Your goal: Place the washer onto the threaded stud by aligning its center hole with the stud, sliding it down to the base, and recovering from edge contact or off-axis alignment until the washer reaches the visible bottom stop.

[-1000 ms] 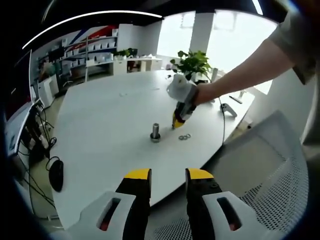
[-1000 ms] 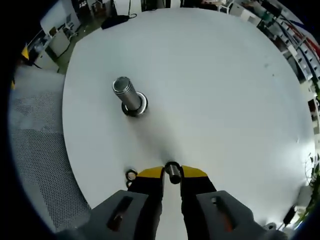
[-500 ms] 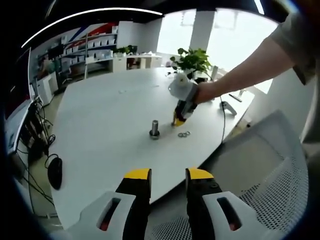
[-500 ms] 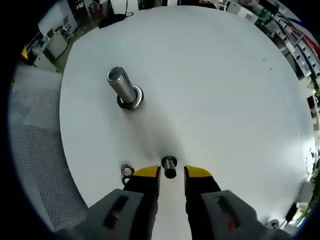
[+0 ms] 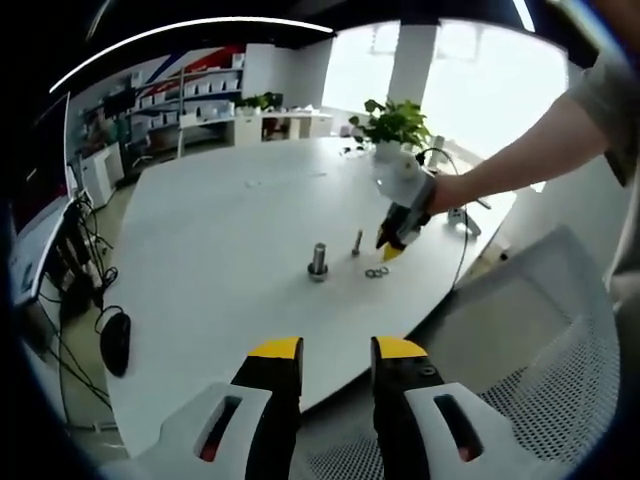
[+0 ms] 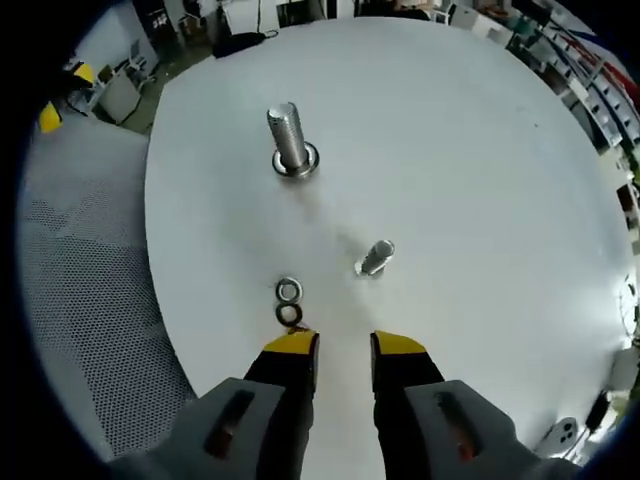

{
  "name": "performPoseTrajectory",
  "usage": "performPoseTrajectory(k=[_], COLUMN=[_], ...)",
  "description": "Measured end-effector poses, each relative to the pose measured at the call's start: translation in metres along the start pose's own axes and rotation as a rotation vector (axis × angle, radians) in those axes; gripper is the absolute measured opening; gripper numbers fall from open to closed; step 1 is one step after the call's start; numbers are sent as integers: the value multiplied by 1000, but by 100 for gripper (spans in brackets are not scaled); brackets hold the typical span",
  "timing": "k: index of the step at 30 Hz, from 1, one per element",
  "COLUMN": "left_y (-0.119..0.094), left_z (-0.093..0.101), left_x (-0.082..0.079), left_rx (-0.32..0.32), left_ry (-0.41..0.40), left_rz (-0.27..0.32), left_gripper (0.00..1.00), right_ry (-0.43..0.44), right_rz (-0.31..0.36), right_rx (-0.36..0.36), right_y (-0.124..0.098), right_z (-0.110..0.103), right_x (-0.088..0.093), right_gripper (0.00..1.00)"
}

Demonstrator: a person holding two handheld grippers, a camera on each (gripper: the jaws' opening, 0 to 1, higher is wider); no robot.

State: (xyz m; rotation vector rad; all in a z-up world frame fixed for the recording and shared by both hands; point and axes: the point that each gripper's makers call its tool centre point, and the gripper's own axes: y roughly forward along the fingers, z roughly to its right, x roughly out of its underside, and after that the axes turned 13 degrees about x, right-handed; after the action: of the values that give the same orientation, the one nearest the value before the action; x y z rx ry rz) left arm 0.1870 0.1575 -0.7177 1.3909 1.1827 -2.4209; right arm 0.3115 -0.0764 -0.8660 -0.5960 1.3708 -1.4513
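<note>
Since a second ago: right gripper [image 6: 335,345] has let go of the small bolt [image 6: 375,257] it was pinching and backed off; that bolt now stands by itself on the counter [image 6: 480,150].
Right gripper: jaws apart with a clear gap, nothing between them, tips just short of the washers.
Left gripper: [image 5: 336,348] hangs off the counter edge over a mesh chair [image 5: 520,350], jaws parted, holding nothing.
Washers: two small rings, washer [image 6: 289,290] and dark washer [image 6: 289,313], lying flat and touching each other, right in front of the right gripper's yellow tips.
Threaded stud: [image 6: 290,138] upright on a wide round base, well beyond the washers, nothing on it yet.
How it'll handle: my guess is thin, stiff, light metal, and slick on that smooth white top, so it'll likely skate if nudged.
Where to grab: I'd pinch across the rim on opposite edges, keeping the hole open. Lying flat, it gives the jaws little to bite.
Textures: stud and bolt are shiny grey steel with fine threads; counter is matte white.
</note>
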Motion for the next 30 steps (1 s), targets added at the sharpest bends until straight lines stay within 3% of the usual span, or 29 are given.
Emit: performPoseTrajectory(k=[10,17,19,20,24,28,30], left_y=[-1,-2,-2,-3,-3,-1,-1], left_z=[-4,-5,-5,-5,-6,-4,-5], left_x=[-1,-1,-2,-2,0,2,3], left_rx=[-20,-25,-27,-28,-33,-22,-24], left_ry=[6,3,2,1,-7,-1,-3], left_rz=[0,5,8,9,4,-10,-11], left_gripper=[25,25,25,25,25,25,25], right_ry=[-47,-57,-107,-124,-83,-152,-249], right_rz=[18,17,-9,39,31,24,3], right_rx=[-24,-24,-25,-35,-33,-51,-56], right_y=[-1,4,7,7,7,8,7], right_z=[-24,-23,-25,-26,-22,-22,-24], right_x=[3,1,7,-2,-2,-1,1], right_gripper=[23,23,24,23,19,18,18])
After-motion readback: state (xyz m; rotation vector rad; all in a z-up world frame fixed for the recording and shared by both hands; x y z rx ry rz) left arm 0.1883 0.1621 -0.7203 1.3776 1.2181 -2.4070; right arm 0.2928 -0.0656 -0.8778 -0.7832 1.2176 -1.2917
